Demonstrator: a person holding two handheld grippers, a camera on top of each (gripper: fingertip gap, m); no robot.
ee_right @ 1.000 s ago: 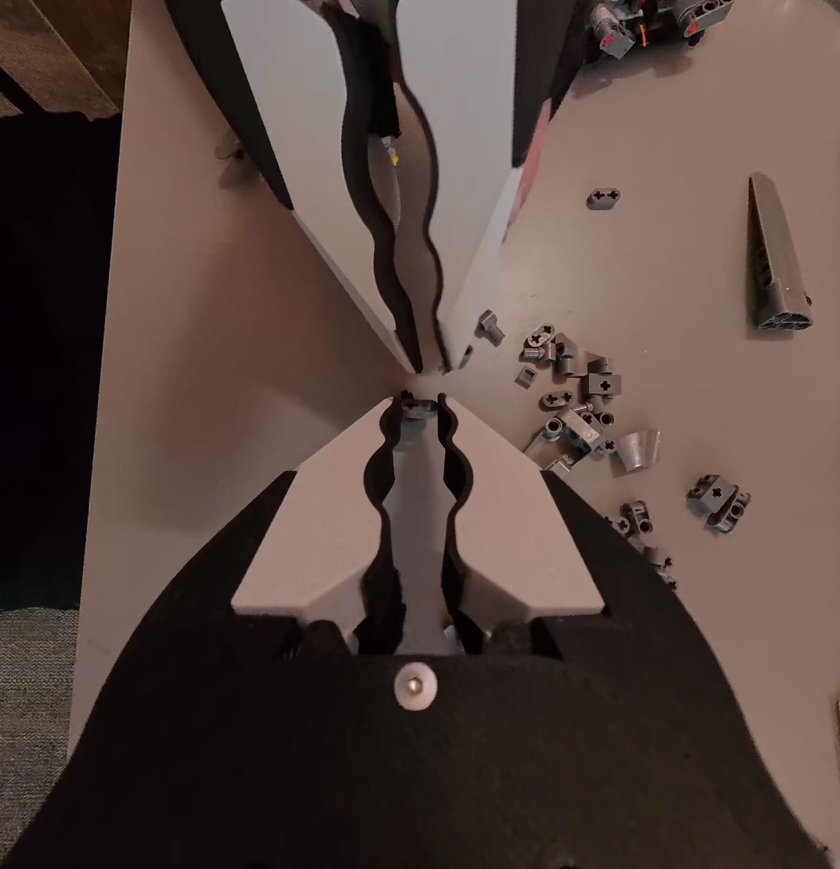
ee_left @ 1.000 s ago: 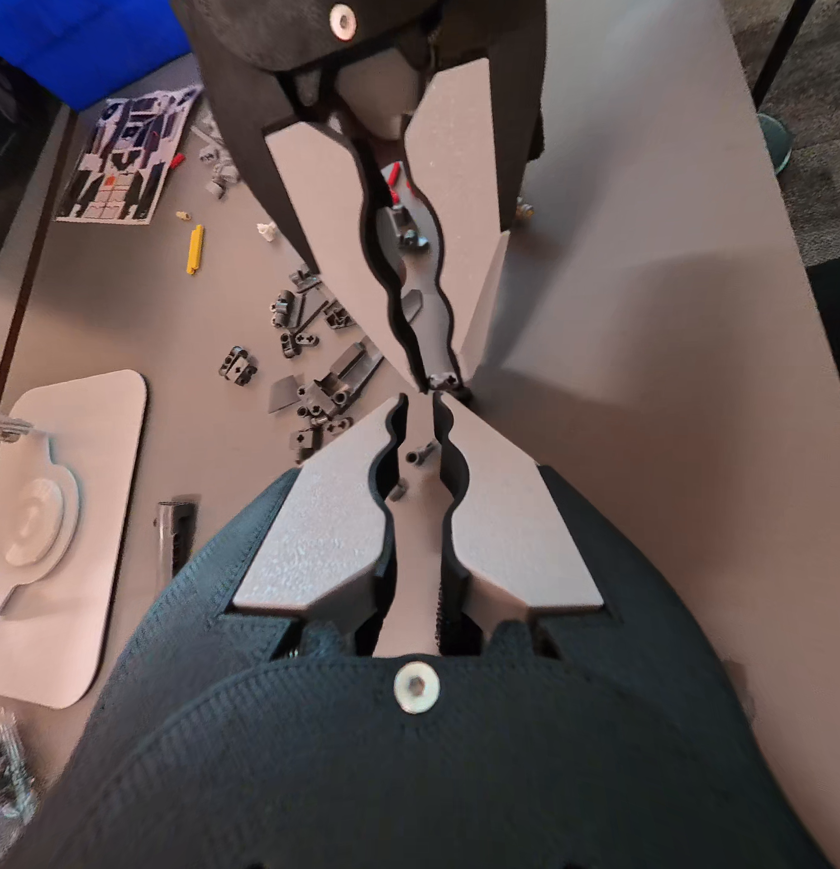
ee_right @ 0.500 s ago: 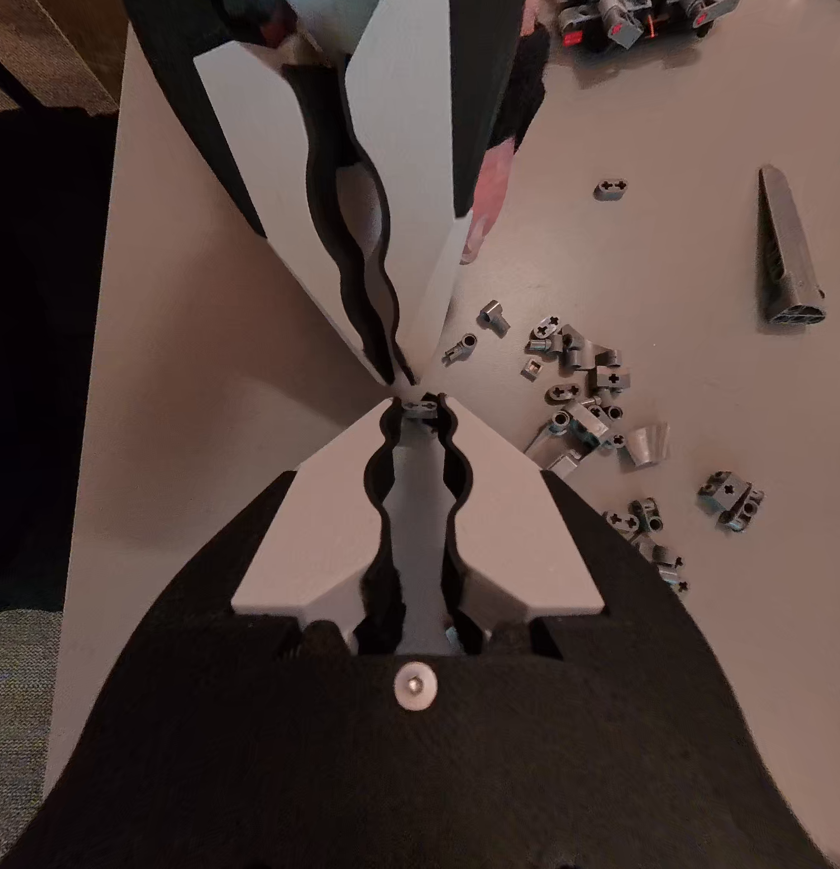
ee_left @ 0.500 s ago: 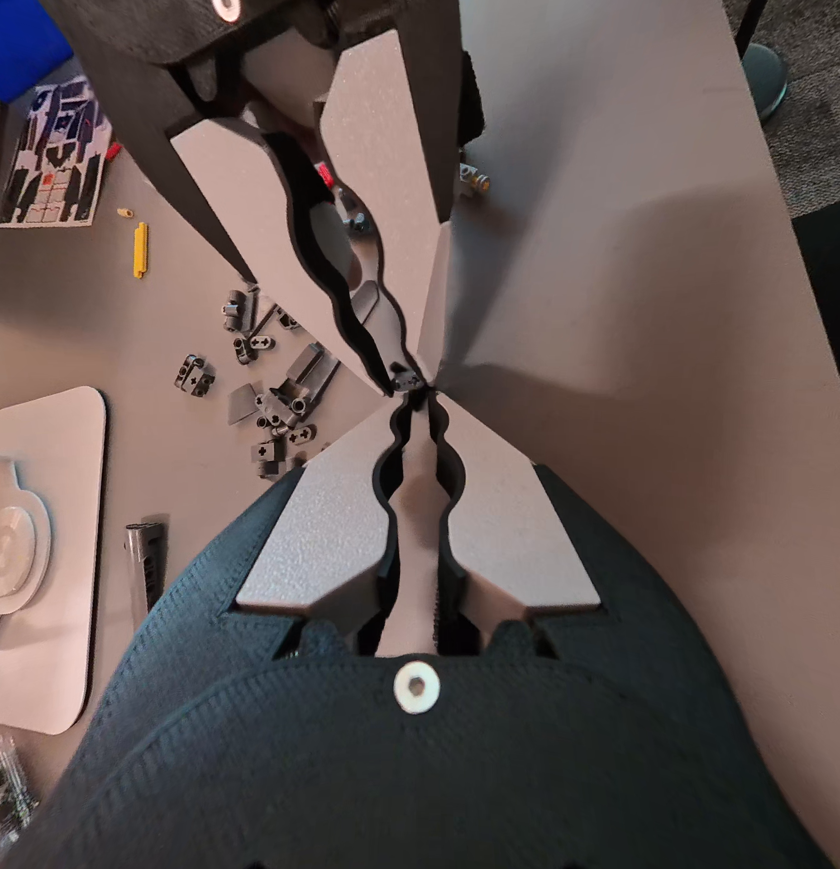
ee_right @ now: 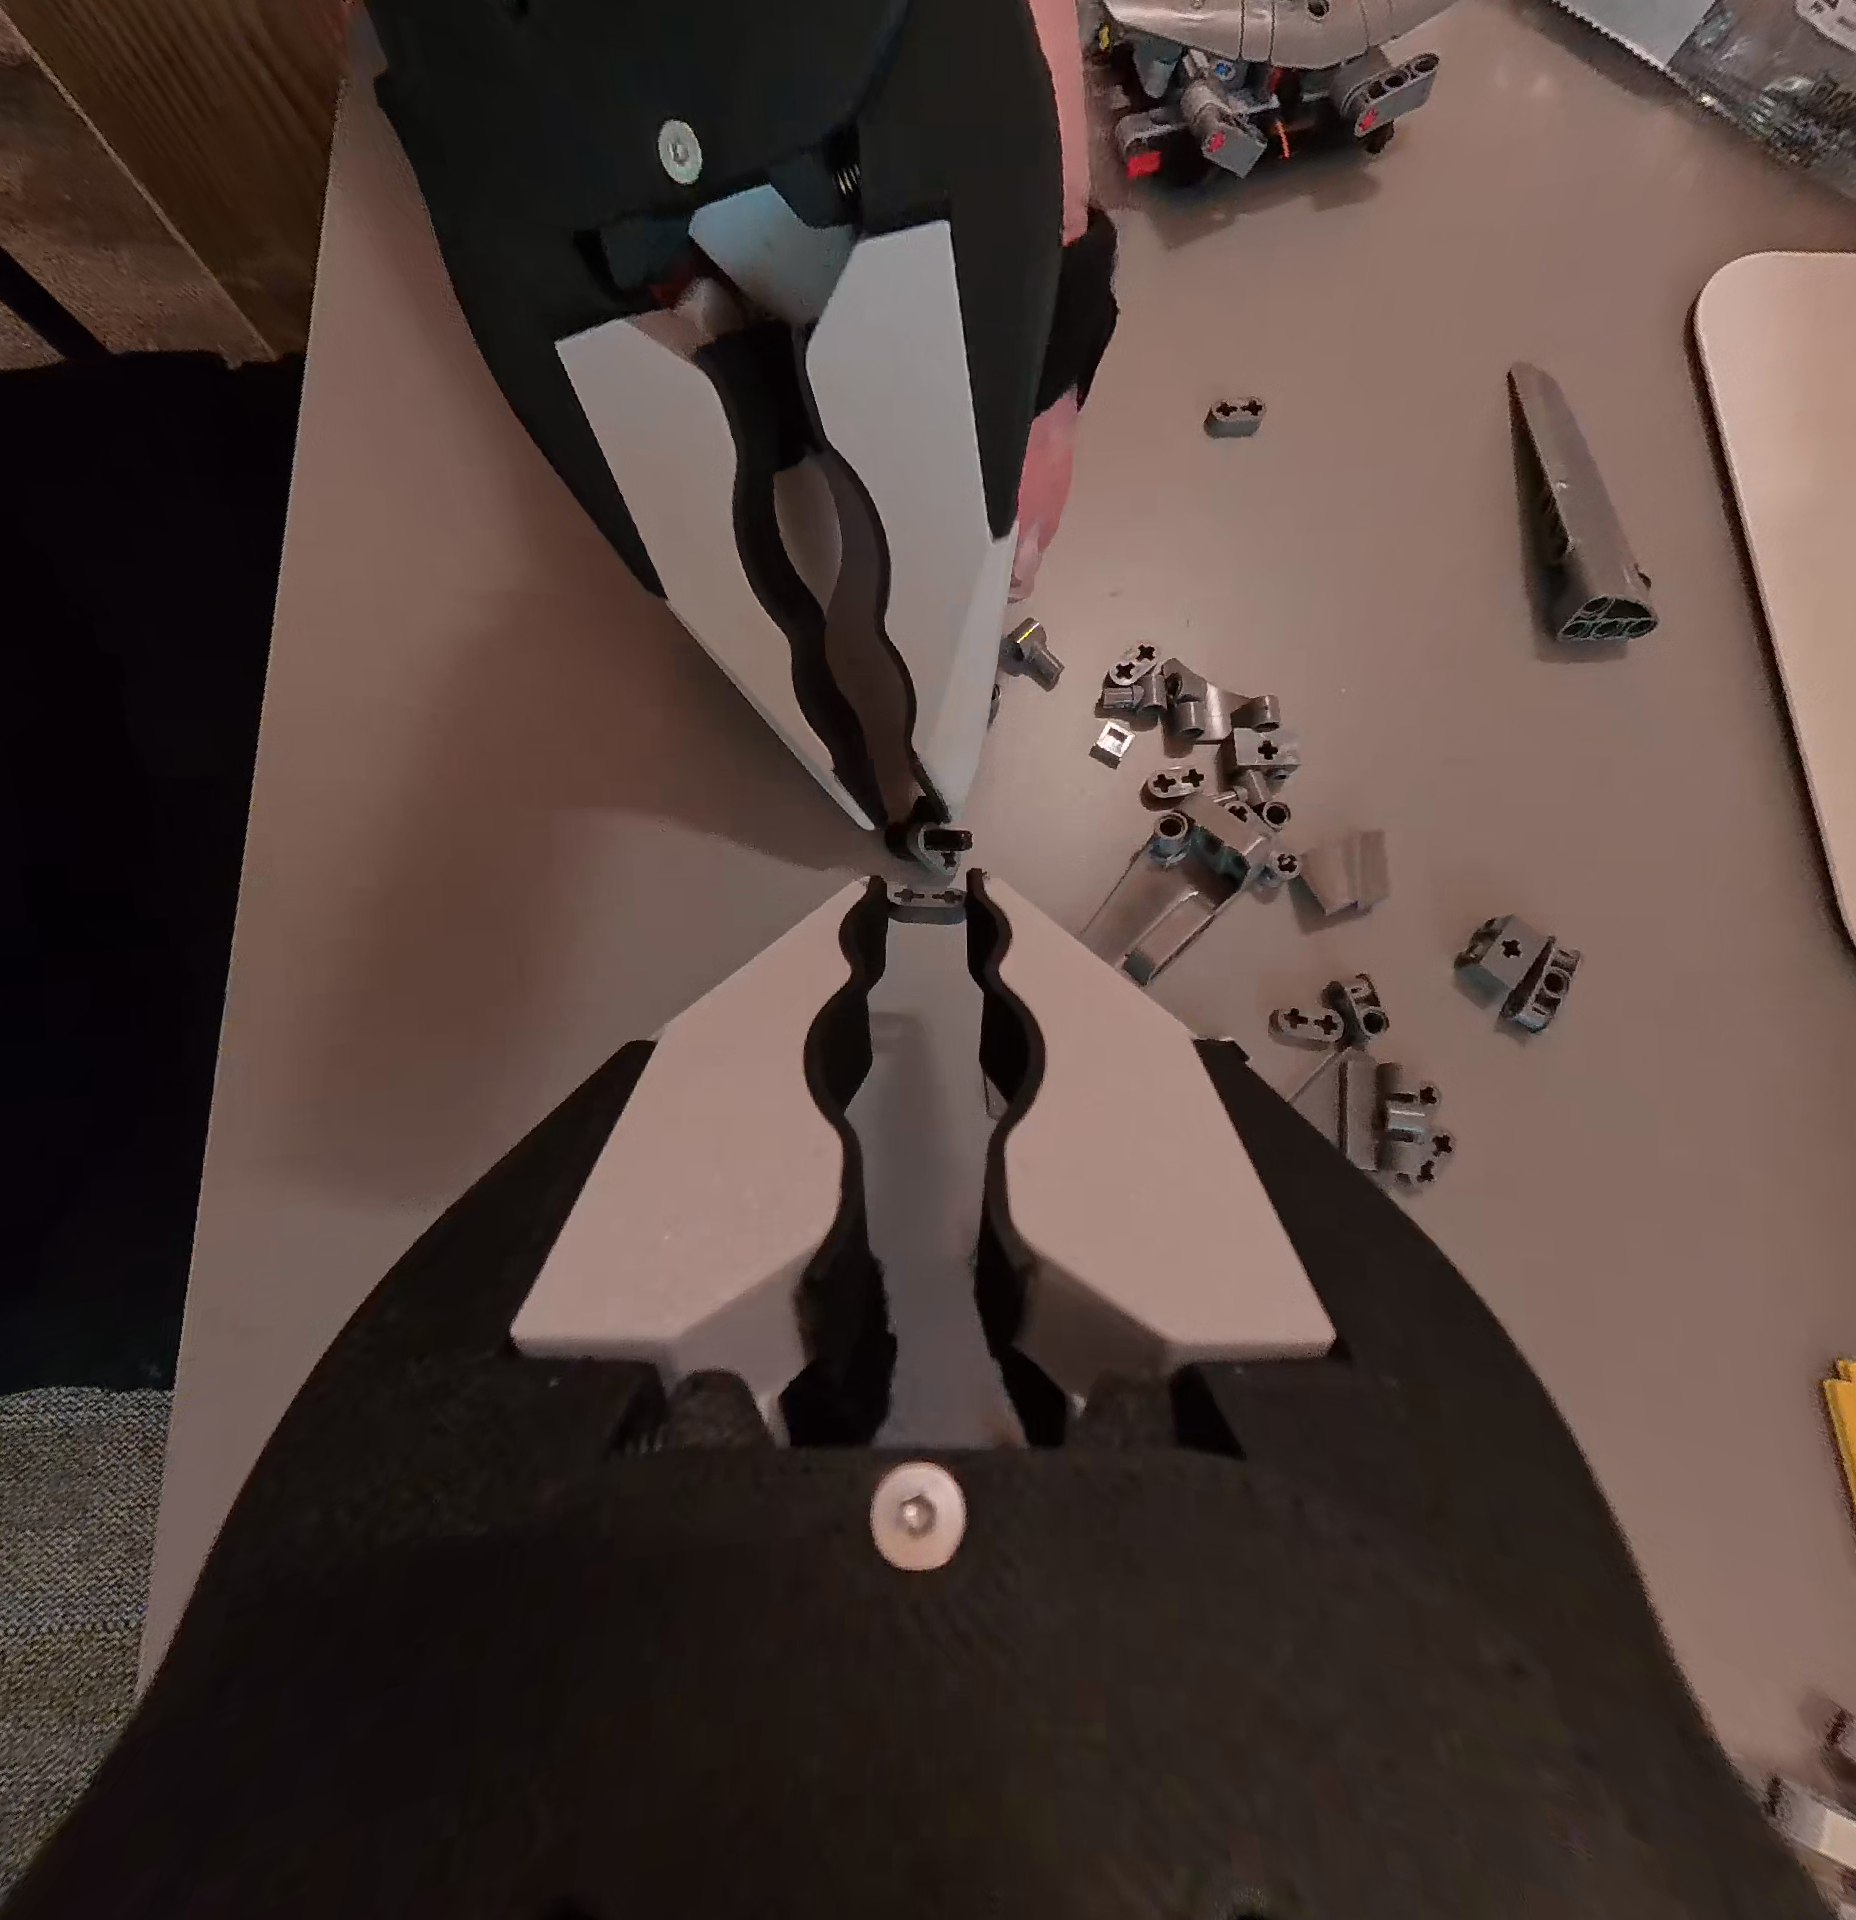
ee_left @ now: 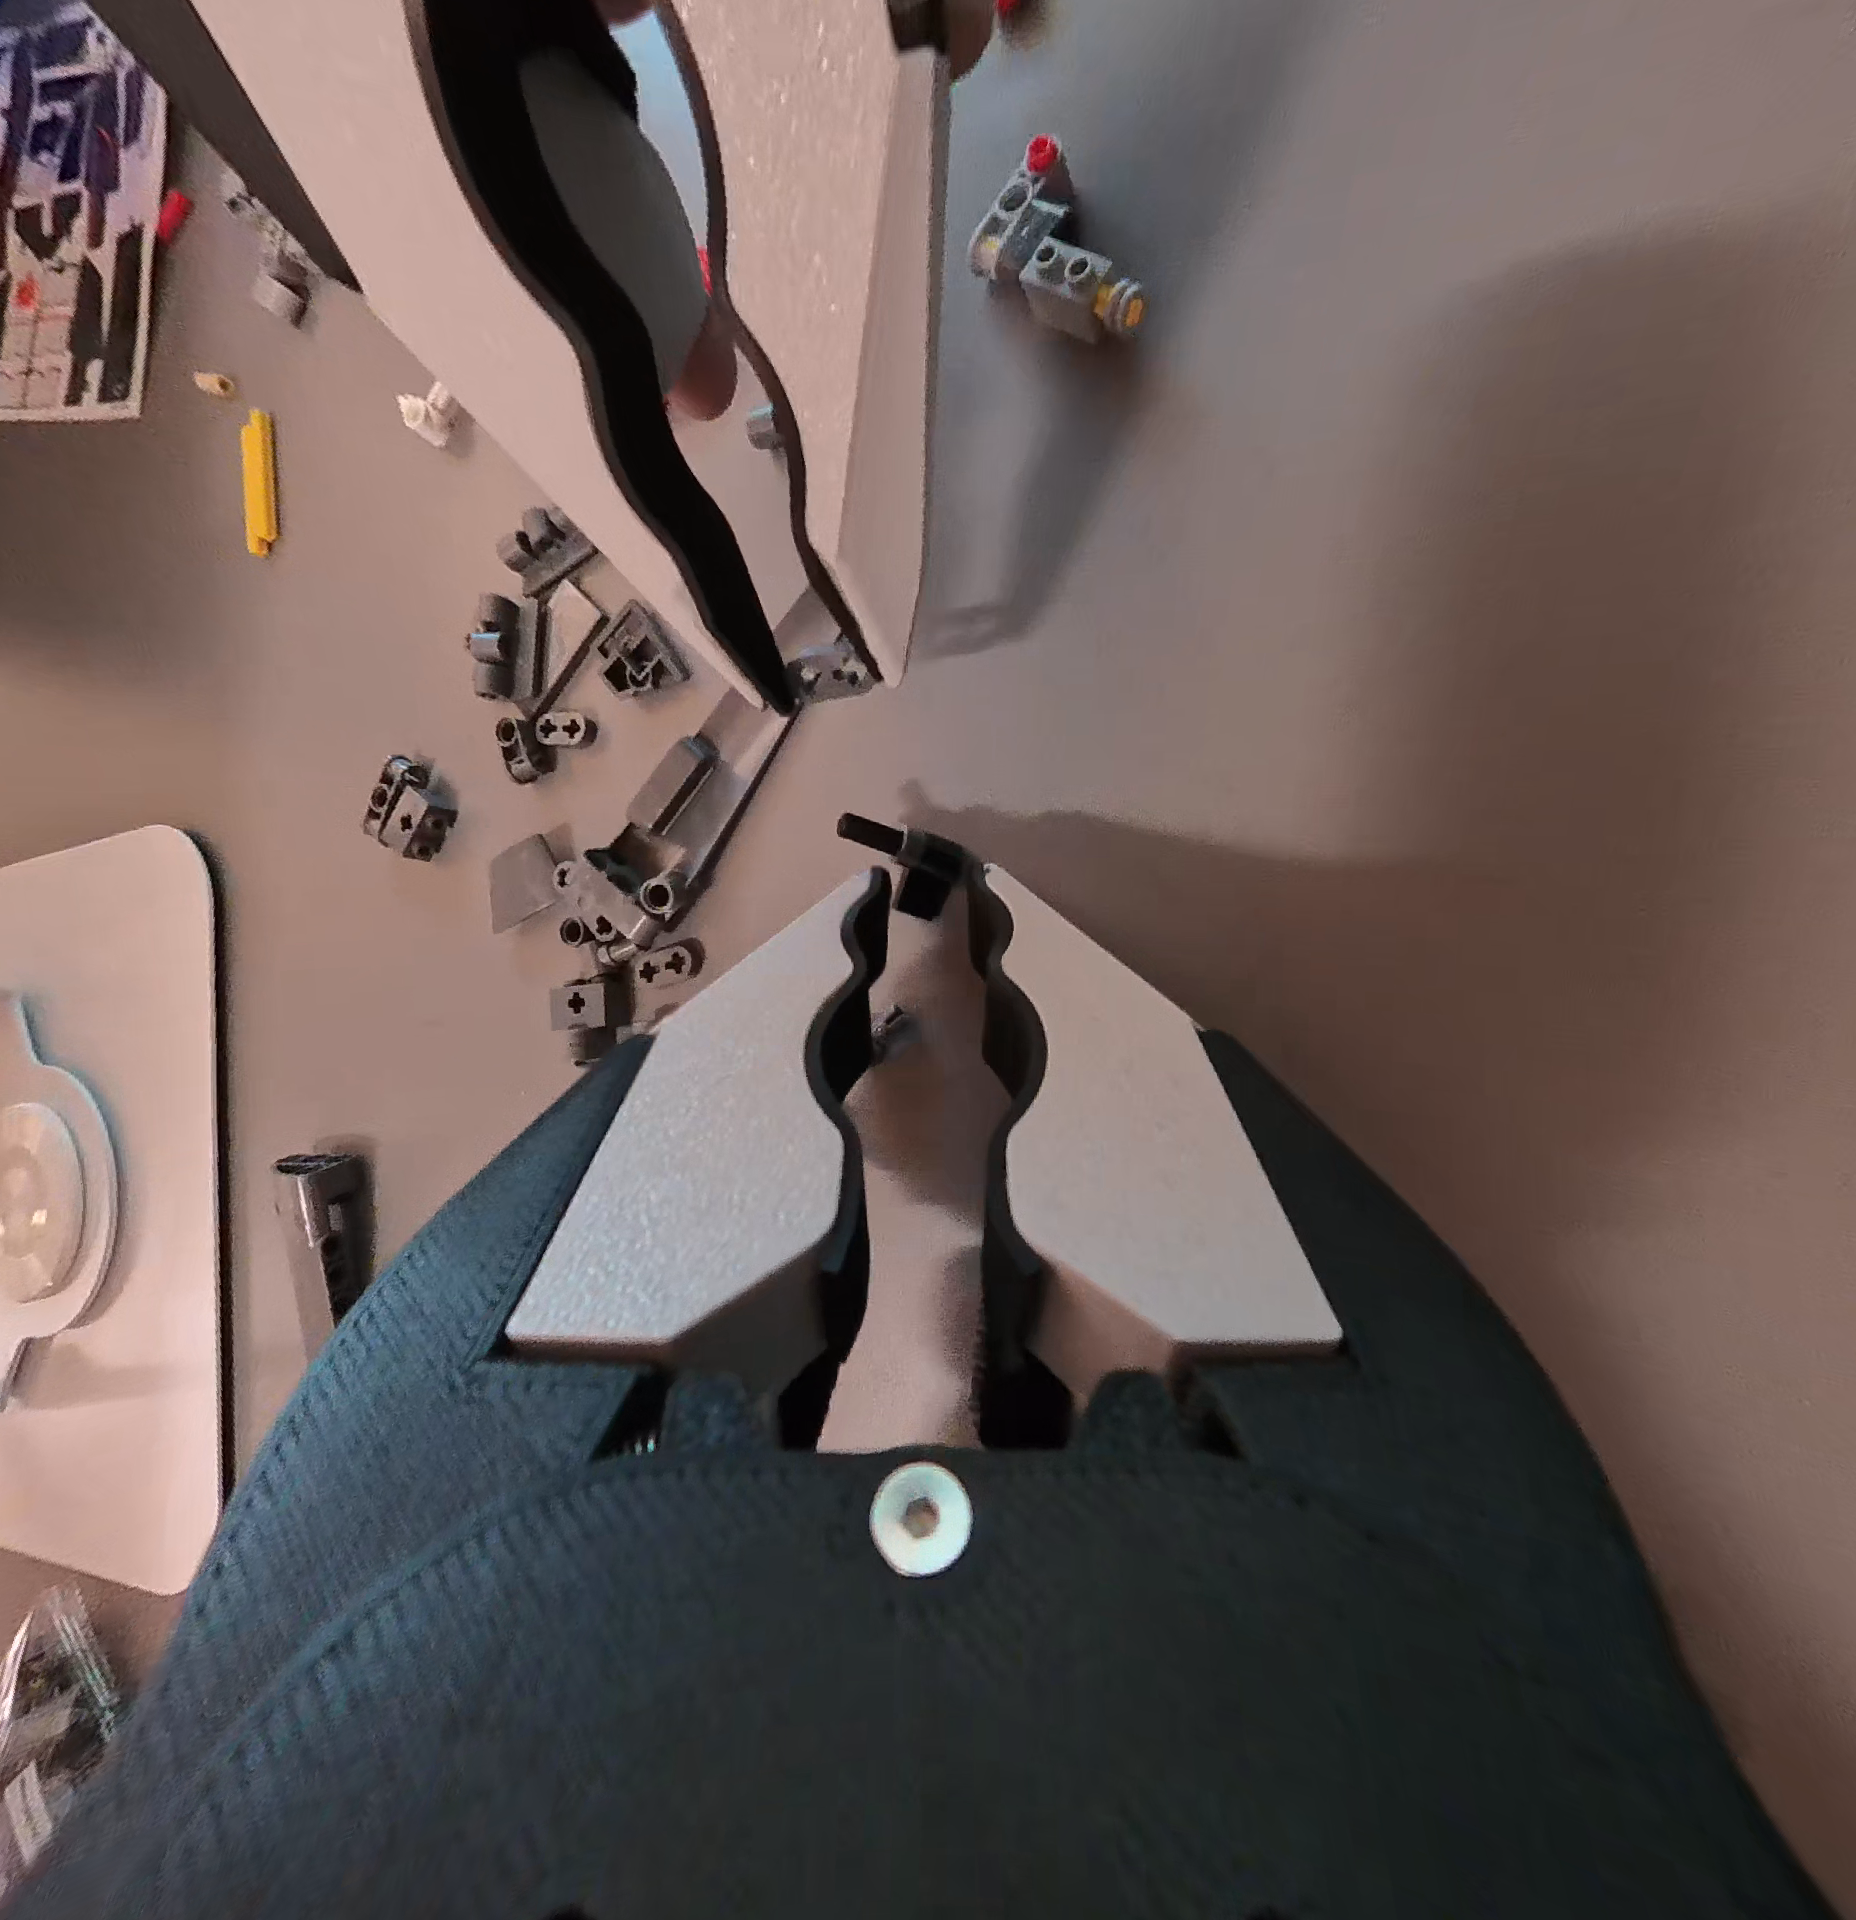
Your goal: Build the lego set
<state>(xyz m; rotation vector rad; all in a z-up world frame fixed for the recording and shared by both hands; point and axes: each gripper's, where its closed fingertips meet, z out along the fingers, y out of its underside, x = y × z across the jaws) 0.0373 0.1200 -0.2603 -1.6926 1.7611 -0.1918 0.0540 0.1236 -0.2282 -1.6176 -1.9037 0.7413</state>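
My left gripper (ee_left: 929, 883) is shut on a small grey connector with a black pin (ee_left: 882, 836) that sticks out to the upper left. It also shows in the right wrist view (ee_right: 929, 836), at the tips of the left gripper (ee_right: 919, 821) coming down from the top. My right gripper (ee_right: 929, 894) is shut on a small flat grey two-hole piece (ee_right: 924, 899). In the left wrist view the right gripper (ee_left: 825, 675) reaches in from above with that grey piece (ee_left: 830, 670) at its tips. The two held pieces are close but apart, above the grey table (ee_left: 1423, 623).
A pile of loose grey pieces (ee_right: 1215, 748) lies beside the grippers, also in the left wrist view (ee_left: 591, 883). A long dark panel (ee_right: 1578, 520), a white pad (ee_right: 1817, 520), a yellow piece (ee_left: 257, 483), a small assembly (ee_left: 1049, 260) and a part-built model (ee_right: 1267, 94) lie around. The table edge (ee_right: 280, 727) is near.
Half a second ago the two grippers' tips met, piece against piece. Now they have drawn a little apart, each still shut on its piece, and the black pin shows at the left gripper's tips.
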